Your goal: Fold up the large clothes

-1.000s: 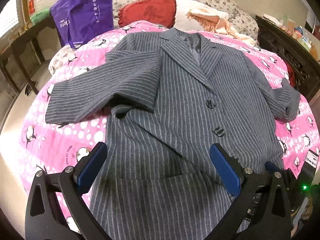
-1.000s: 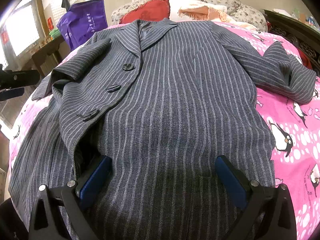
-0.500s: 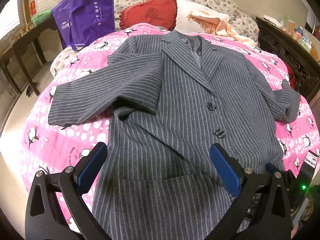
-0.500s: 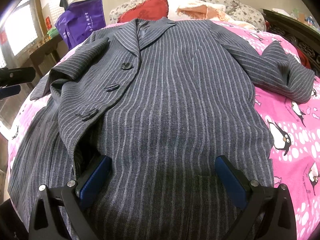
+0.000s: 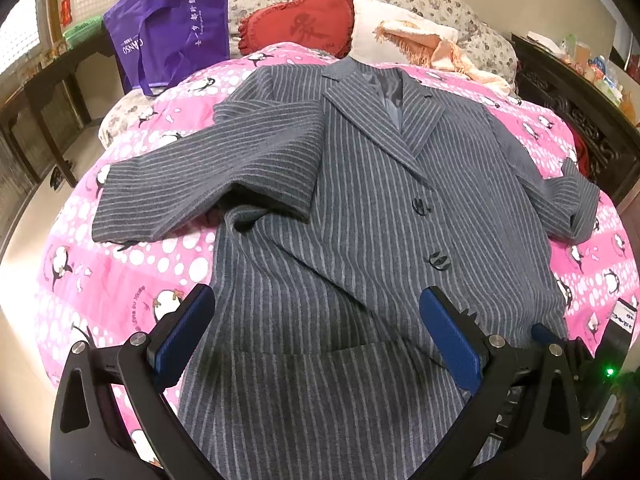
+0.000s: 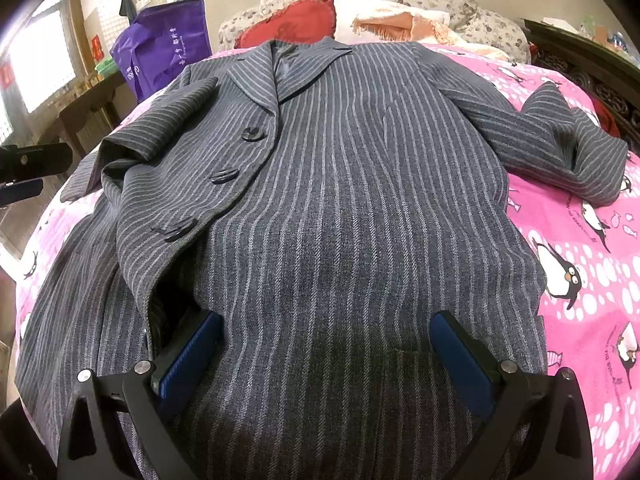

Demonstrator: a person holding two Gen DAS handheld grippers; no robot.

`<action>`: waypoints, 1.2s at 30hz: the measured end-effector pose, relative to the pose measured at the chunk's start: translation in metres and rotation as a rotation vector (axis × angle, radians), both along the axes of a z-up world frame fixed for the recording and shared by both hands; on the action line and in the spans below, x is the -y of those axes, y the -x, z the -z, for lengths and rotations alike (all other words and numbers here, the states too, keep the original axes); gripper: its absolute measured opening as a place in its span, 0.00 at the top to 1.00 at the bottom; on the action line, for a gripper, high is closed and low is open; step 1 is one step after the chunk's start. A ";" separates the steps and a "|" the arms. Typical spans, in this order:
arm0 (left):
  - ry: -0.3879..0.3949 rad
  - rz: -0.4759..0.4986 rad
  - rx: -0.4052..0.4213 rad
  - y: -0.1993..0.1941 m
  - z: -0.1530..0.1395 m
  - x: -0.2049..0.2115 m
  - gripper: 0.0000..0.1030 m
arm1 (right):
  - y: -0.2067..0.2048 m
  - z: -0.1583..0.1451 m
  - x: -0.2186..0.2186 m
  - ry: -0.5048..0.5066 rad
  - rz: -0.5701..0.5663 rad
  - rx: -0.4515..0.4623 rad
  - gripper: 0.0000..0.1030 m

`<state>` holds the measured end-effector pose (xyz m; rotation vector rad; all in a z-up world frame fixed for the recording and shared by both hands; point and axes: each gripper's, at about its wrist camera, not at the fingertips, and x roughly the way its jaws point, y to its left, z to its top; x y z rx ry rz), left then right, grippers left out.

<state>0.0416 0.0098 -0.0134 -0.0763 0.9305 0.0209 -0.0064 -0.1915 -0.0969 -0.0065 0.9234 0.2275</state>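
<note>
A long grey pinstriped coat (image 5: 360,208) (image 6: 352,184) lies face up on a pink penguin-print bedspread (image 5: 128,272) (image 6: 580,264), collar toward the pillows. Its left sleeve (image 5: 192,196) stretches out sideways; the right sleeve (image 6: 560,148) is bent and bunched. Above the lower left front panel my left gripper (image 5: 316,332) hovers open, holding nothing. My right gripper (image 6: 328,352) stands open over the lower right panel, empty too. The left gripper's tip (image 6: 24,172) shows at the right wrist view's left edge.
A purple tote bag (image 5: 172,36) leans by a dark wooden table (image 5: 40,92) at the far left. A red heart cushion (image 5: 300,24), a white pillow and a peach fringed cloth (image 5: 432,48) lie at the bed's head. Dark carved furniture (image 5: 568,112) lines the right side.
Both grippers have drawn back and up slightly from the coat, so more of the bed shows. The coat lies as before and both stay open.
</note>
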 end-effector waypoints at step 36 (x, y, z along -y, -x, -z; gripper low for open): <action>0.589 -0.257 0.091 -0.025 0.079 -0.245 0.27 | -0.001 0.001 0.000 -0.010 -0.002 0.003 0.00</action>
